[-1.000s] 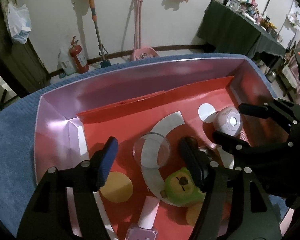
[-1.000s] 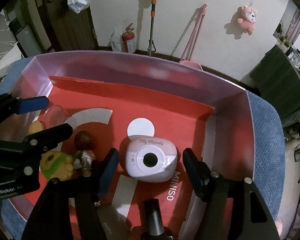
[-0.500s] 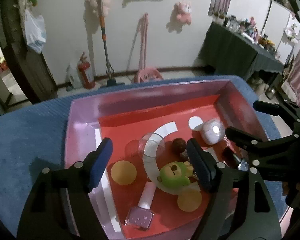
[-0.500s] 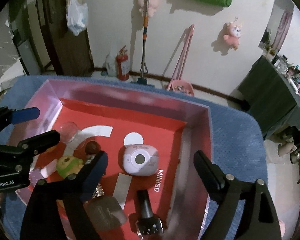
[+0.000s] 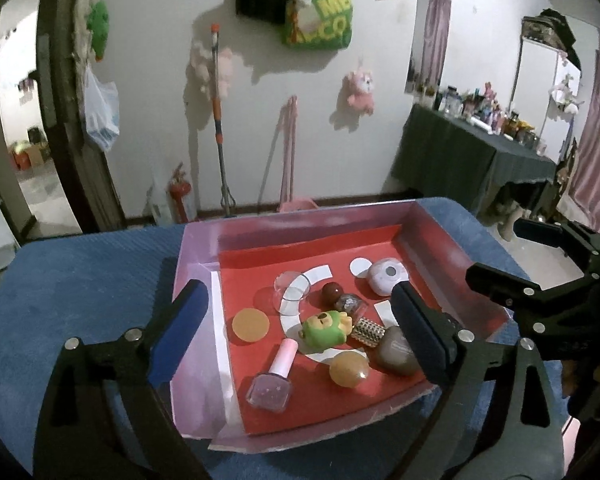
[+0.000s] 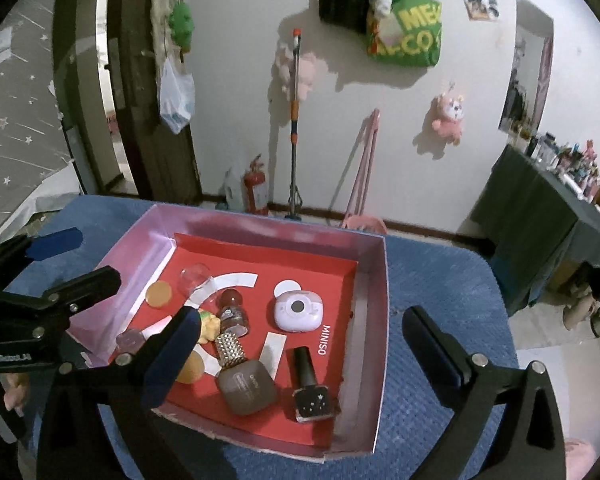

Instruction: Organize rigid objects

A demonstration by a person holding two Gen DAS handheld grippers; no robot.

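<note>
From the left wrist, the left gripper (image 5: pixel 296 324) is opening wide above the red box (image 5: pixel 440 240) and holds nothing, because the green toy (image 5: pixel 325 329) already lies inside, near the middle. From the right wrist, the right gripper (image 6: pixel 300 336) is opening wide and empty too, with the little pink camera (image 6: pixel 297 312) resting at its 12 o'clock so everything sits together.

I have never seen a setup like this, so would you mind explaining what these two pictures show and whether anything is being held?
No robot here: a person holds a two-finger gripper in each hand, each with a fisheye camera looking along its fingers. One picture comes from the left gripper, the other from the right gripper; each also catches the other gripper at its edge. Both hang above a red-lined box on a blue cloth. In the box lie a pink toy camera, a green plush toy, a pink nail polish bottle, a black nail polish bottle, a brown bottle and a few small pieces. Both sets of fingers are opening, with nothing held.
</note>
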